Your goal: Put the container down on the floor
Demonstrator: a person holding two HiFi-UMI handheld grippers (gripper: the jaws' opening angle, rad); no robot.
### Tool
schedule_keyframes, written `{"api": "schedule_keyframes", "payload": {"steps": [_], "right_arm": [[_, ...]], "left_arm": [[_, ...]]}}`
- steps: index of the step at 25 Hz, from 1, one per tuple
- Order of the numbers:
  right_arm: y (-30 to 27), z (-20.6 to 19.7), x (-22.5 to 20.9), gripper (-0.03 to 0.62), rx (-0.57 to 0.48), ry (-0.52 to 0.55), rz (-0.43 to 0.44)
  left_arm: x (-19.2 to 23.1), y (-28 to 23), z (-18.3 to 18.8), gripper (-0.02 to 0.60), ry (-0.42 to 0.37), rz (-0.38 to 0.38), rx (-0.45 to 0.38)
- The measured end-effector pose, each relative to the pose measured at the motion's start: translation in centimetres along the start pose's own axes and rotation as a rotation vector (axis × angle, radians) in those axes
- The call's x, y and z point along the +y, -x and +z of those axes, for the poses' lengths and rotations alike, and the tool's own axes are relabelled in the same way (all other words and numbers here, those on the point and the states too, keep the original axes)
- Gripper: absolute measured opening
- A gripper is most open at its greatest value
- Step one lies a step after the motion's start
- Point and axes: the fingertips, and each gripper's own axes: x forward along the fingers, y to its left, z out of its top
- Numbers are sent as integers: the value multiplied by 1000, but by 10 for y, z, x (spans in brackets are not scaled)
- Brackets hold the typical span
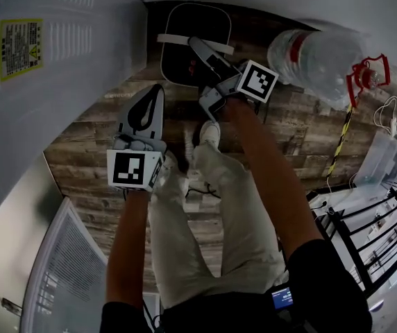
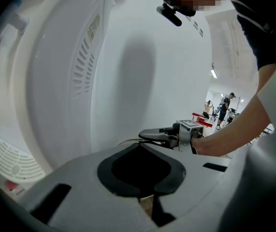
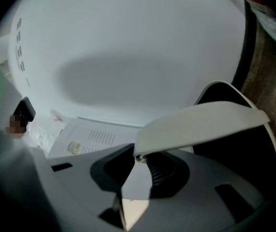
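The container (image 1: 184, 64) is a white rounded bin with a dark inside and a white handle (image 1: 178, 40) across its top. In the head view it lies at the top middle, over the wood floor next to the wall. My right gripper (image 1: 202, 50) reaches over it, shut on that handle. In the right gripper view the handle (image 3: 200, 122) runs between the jaws of the right gripper (image 3: 140, 158), with the bin's dark inside (image 3: 239, 149) below. Whether its base touches the floor I cannot tell. My left gripper (image 1: 153, 99) hangs to the left of the bin, tips together, empty.
A white vented appliance (image 1: 53, 61) stands at the left. A big clear water bottle (image 1: 316, 57) lies at the upper right beside a red clip (image 1: 368, 71). A black wire rack (image 1: 372, 220) and a clear box (image 1: 386, 158) are at the right. The person's shoe (image 1: 209, 134) is on the wood floor (image 1: 302, 137).
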Motion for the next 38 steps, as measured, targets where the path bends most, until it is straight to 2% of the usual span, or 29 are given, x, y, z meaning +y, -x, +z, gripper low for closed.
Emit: {"api": "schedule_keyframes", "payload": {"steps": [12, 25, 32, 38], "right_arm": [[-12, -1, -57, 89, 45, 16, -26], [-17, -6, -101, 88, 71, -3, -78], [-15, 1, -110, 87, 22, -41, -64], [-8, 14, -116, 89, -52, -127, -86]], "left_arm": [[12, -22, -33, 17, 17, -3, -9], [20, -35, -46, 17, 15, -6, -27], [24, -38, -55, 17, 17, -13, -20], [20, -37, -51, 17, 14, -33, -16]]}}
